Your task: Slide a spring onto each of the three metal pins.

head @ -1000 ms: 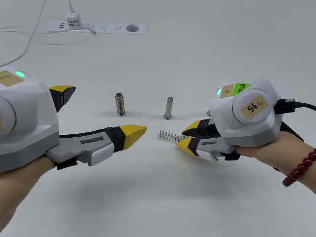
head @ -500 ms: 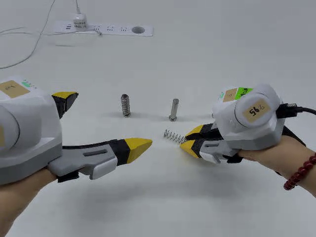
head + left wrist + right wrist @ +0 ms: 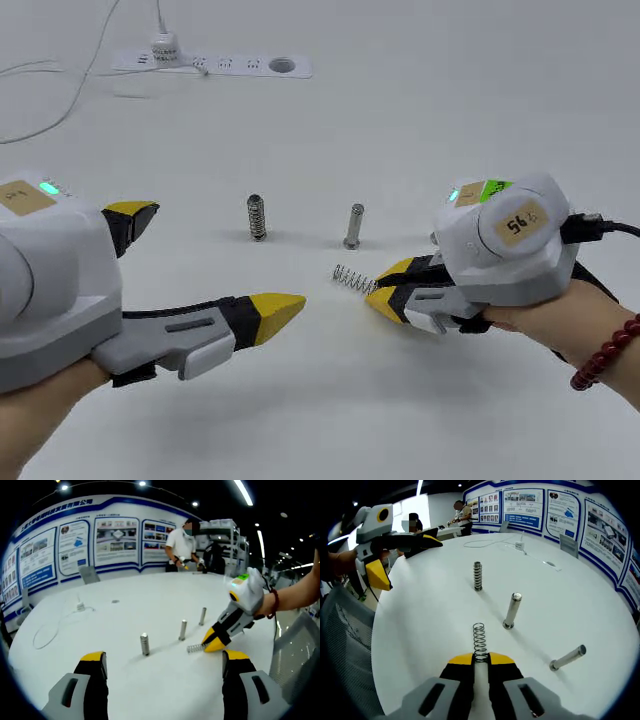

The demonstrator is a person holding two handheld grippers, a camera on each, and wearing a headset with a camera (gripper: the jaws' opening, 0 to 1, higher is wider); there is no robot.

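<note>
The right tool (image 3: 380, 284) grips one end of the spring (image 3: 350, 278), which juts leftward; the left tool (image 3: 220, 255) gapes wide, empty.

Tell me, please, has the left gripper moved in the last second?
Yes: the left gripper has drawn back toward the person, away from the spring-fitted pin.

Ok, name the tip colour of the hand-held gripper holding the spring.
Yellow; right hand-held gripper, shut on the spring, best in head view.
</note>
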